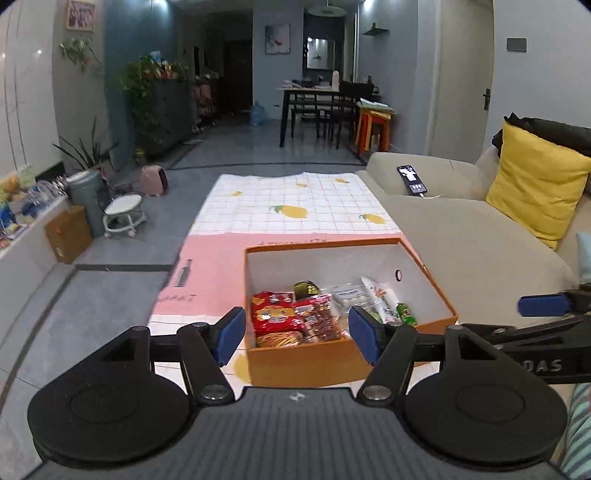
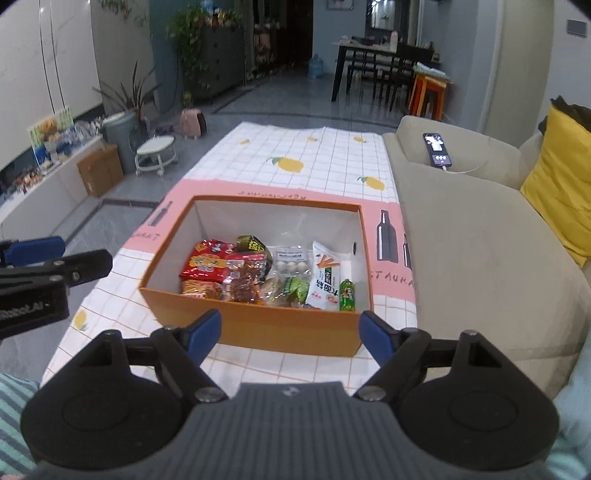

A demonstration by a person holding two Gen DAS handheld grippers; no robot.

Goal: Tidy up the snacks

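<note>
Right wrist view: right gripper gapes wide, holding nothing, above the table. At 12 o'clock sits the orange box packed with snacks. Left gripper likewise spread, empty.

My feeds: dim indoor light from ceiling lamps far back, fisheye-bent edges, dark corners, slight overall softness.

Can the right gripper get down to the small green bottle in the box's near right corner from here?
Probably yes. The right gripper is open and empty, the orange box has no lid, and the green bottle lies exposed. The box's near wall and the white packet beside it leave little room.
</note>
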